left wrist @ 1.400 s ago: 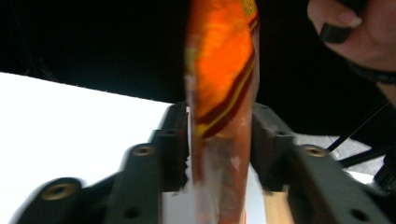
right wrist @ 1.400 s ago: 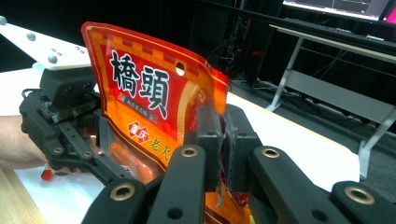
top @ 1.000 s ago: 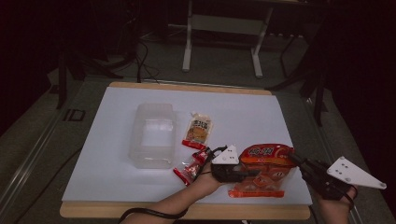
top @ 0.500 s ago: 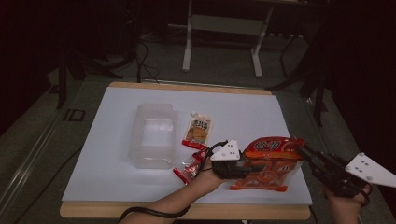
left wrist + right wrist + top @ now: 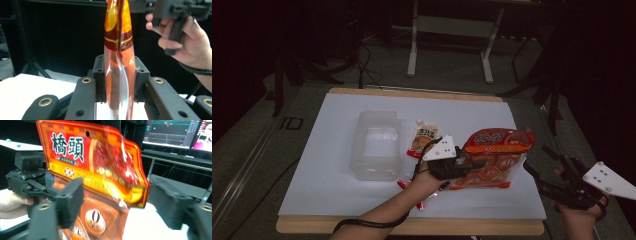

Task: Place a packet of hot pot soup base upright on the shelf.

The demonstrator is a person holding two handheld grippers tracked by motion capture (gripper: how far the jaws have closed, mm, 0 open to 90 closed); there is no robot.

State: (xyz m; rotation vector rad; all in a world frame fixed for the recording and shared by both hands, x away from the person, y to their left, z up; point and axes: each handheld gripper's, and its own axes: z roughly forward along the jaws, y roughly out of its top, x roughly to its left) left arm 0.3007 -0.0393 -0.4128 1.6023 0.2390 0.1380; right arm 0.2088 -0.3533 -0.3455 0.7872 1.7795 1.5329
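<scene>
- Looking over the counter, I judge the packing barely begun: the clear bin seems empty, though glare hides its floor.
- The red-orange snack bag hangs lifted just right of the bin, pinched in my left tool.
- My right tool has just been opening; nothing is between its jaws now.
- The small sachet is left lying beside the bin.
</scene>
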